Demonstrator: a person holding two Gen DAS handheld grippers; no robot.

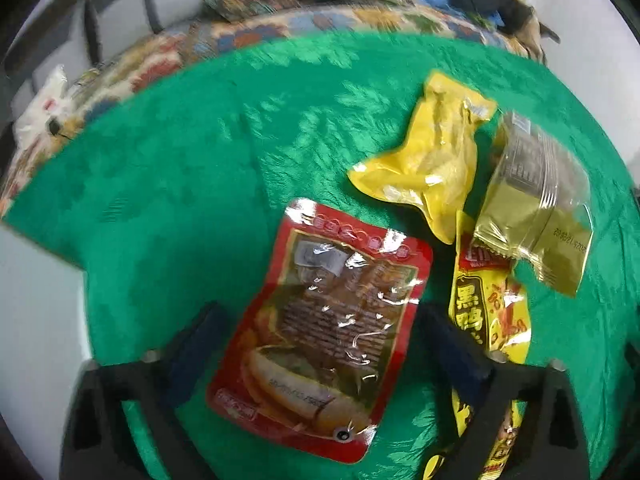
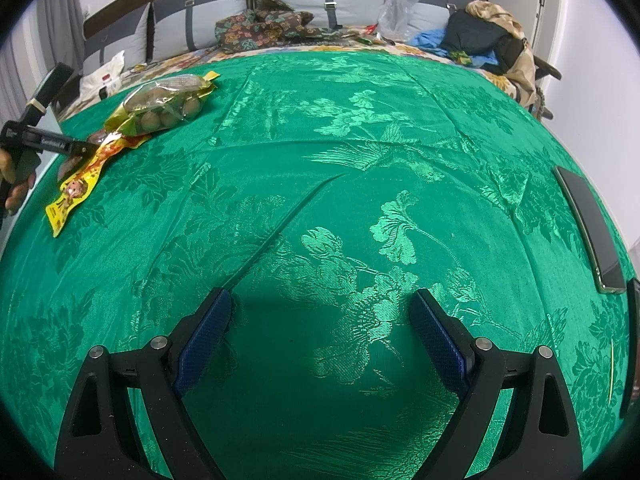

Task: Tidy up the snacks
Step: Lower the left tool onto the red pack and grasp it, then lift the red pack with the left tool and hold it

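Note:
In the left wrist view a red snack packet (image 1: 320, 332) lies on the green cloth (image 1: 180, 160), between the open fingers of my left gripper (image 1: 320, 320). To its right lie a yellow pouch (image 1: 432, 156), a gold-and-clear wrapped packet (image 1: 532, 200) and a long yellow packet (image 1: 492, 320) that runs under the right finger. My right gripper (image 2: 320, 312) is open and empty over bare green cloth (image 2: 360, 140). In the right wrist view the snacks sit far left: the gold-and-clear bag (image 2: 164, 104) and the long yellow packet (image 2: 80, 184), with the left gripper (image 2: 44, 140) beside them.
A dark phone (image 2: 592, 224) lies at the cloth's right edge. Beyond the cloth are a floral bedspread, grey headboard cushions (image 2: 180, 20), a plastic bag (image 2: 396, 8), piled clothes (image 2: 488, 36) and a white bag (image 2: 104, 72).

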